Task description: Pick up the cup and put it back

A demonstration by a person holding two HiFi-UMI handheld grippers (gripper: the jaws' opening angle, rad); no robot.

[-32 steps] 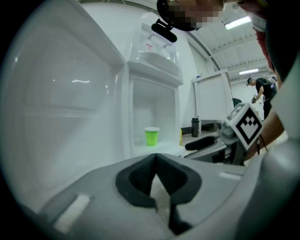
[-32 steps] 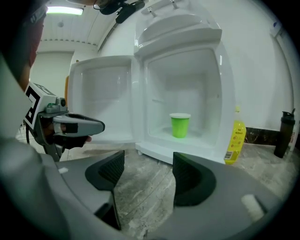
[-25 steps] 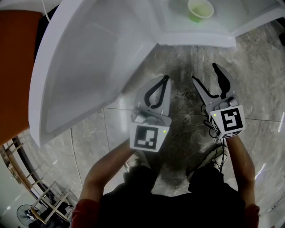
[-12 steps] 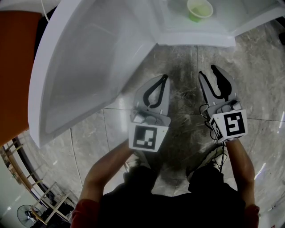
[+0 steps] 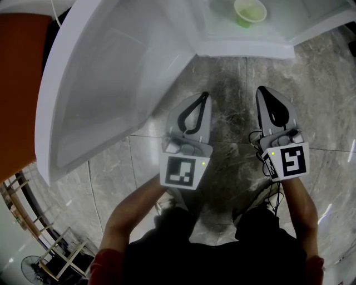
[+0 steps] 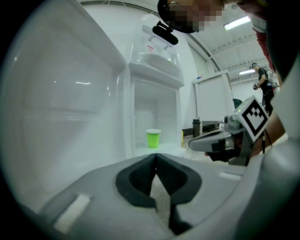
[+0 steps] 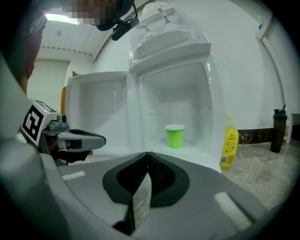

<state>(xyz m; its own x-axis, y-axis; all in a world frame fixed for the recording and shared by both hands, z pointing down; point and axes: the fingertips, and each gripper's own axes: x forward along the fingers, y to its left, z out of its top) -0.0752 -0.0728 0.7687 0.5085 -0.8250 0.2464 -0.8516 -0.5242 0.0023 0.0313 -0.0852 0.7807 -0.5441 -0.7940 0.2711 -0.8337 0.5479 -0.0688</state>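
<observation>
**Cup in the fridge, both tongs clenched on nothing**

The green cup (image 5: 250, 11) stands upright on the floor of the fridge (image 5: 245, 49), inside its lower compartment and about midway between the side walls. Nothing touches it. The fridge is small and white, and its door (image 5: 105, 83) is swung wide open to the fridge's left side as the person faces it.

The 2 tongs hang over the marble floor (image 5: 228, 72) in front of the fridge, side by side and apart from each other, both pointing toward the open compartment. The left tongs (image 5: 206, 96) are before the hinge side of the fridge, near the door's lower edge, with their jaws pressed together and empty. The right tongs (image 5: 261, 89) are before the fridge's opening, well short of the cup, and are likewise clenched with nothing between them.

To the right of the fridge a yellow bottle (image 7: 229, 143) stands just beside its wall, and a dark flask (image 7: 278, 130) stands farther out on the same side.
</observation>
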